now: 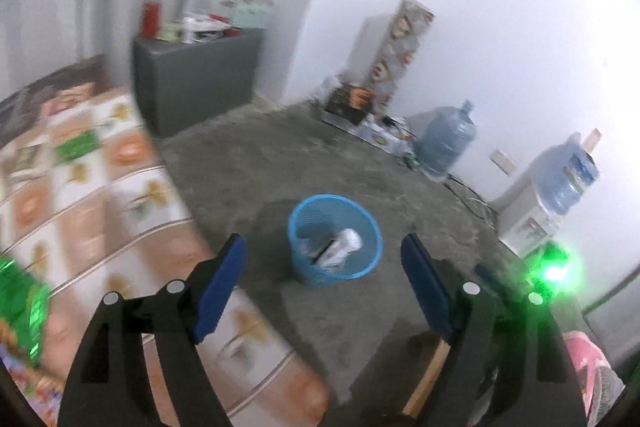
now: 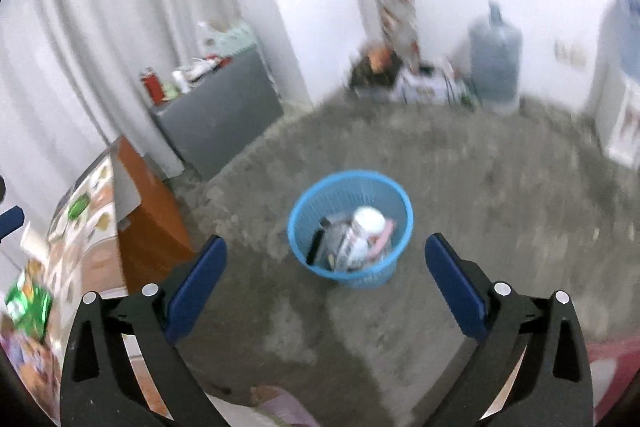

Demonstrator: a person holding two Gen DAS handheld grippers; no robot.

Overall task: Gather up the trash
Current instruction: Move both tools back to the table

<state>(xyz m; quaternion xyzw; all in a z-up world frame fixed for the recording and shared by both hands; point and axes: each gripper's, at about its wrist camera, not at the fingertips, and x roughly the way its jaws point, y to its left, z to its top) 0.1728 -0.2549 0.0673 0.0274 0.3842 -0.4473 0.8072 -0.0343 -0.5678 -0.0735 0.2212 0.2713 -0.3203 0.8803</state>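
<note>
Both of our tools fill the foreground, so we start with them. Our left hand-held gripper (image 1: pixel 324 251) has its blue pads spread wide with nothing between them, and our right hand-held gripper (image 2: pixel 326 253) is released too, its jaws far apart and empty. Neither carries any trash.

Going from left to right in the left wrist view, we see the bed (image 1: pixel 100 195) with its patterned cover, and at its near edge a green wrapper (image 1: pixel 22 303), blurred, which we judge to be trash not yet collected. In the right wrist view that green wrapper lies beside another colourful packet (image 2: pixel 24 359) at the frame's left edge; we cannot tell just what the packet is. Behind the bed stands a grey cabinet (image 1: pixel 196 79) with a red jar and clutter on top.

In the middle of the concrete floor (image 1: pixel 340 315) stands the blue basket (image 1: pixel 334 239), upright and well apart from the bed. It already holds several pieces: a white crumpled item (image 2: pixel 366 227), something dark and flat, and a pinkish scrap. So we judge part of the job done.

Further right, water bottles (image 1: pixel 446 139) stand by the wall; those look like furnishings, not trash.

What remains, as far as we can see, is the packaging on the bed.
</note>
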